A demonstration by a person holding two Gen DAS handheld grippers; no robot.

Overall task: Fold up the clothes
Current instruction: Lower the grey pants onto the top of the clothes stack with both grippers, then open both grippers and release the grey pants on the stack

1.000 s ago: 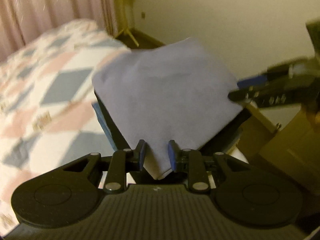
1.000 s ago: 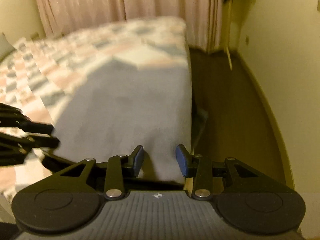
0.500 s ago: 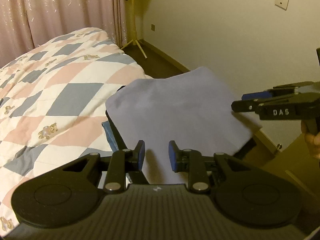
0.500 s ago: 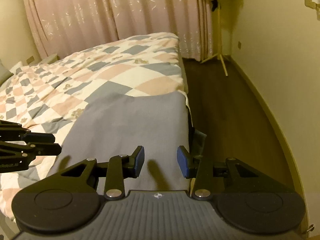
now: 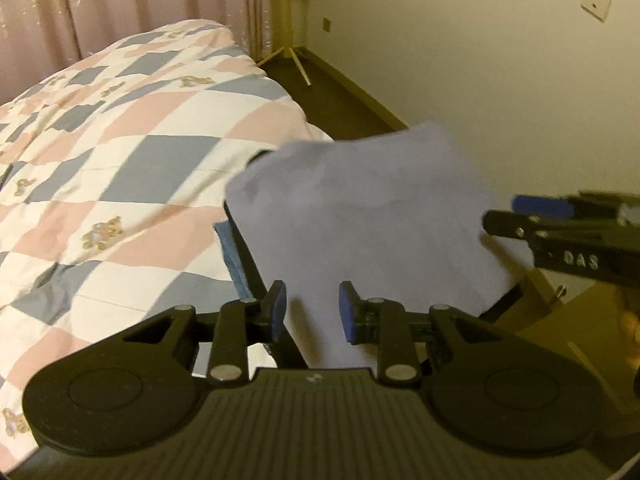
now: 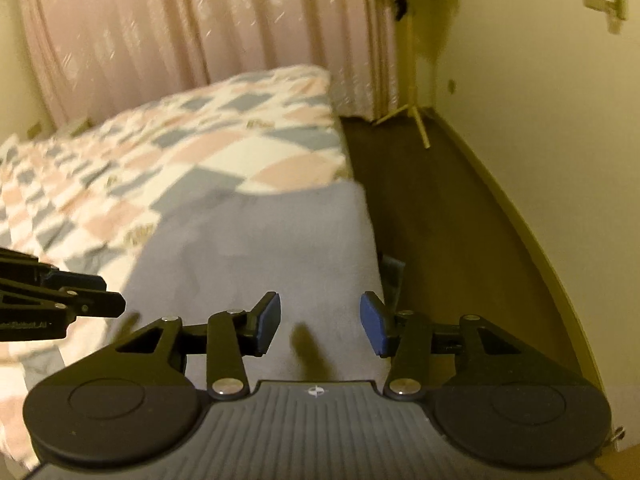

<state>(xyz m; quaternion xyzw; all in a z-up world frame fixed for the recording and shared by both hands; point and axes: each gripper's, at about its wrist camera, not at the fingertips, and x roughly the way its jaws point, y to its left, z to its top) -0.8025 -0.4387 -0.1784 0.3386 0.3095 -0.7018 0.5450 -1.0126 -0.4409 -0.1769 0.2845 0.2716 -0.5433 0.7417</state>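
Note:
A folded grey-lavender cloth [image 5: 360,208] lies flat on a dark stack at the bed's near corner, with a blue garment [image 5: 228,248] peeking out beneath it. My left gripper [image 5: 312,308] hovers open over the cloth's near edge and grips nothing. In the right wrist view the same cloth [image 6: 260,248] stretches ahead along the bed's edge. My right gripper [image 6: 320,320] stands open above its near end, jaws wide and empty. Each gripper shows in the other's view: the right gripper [image 5: 516,212] at the cloth's right corner, the left gripper [image 6: 108,296] at its left side.
The bed carries a pink, grey and white patchwork quilt [image 5: 120,152]. Pink curtains [image 6: 160,32] hang behind it. A wooden stand's legs [image 6: 416,120] rest on the dark floor [image 6: 432,220] by the wall. A cardboard box [image 5: 580,320] sits at the right.
The cloth's near tip no longer sits between my left fingers; both grippers have lifted and tilted up. The right jaws stand a little wider. The cloth has settled flat.

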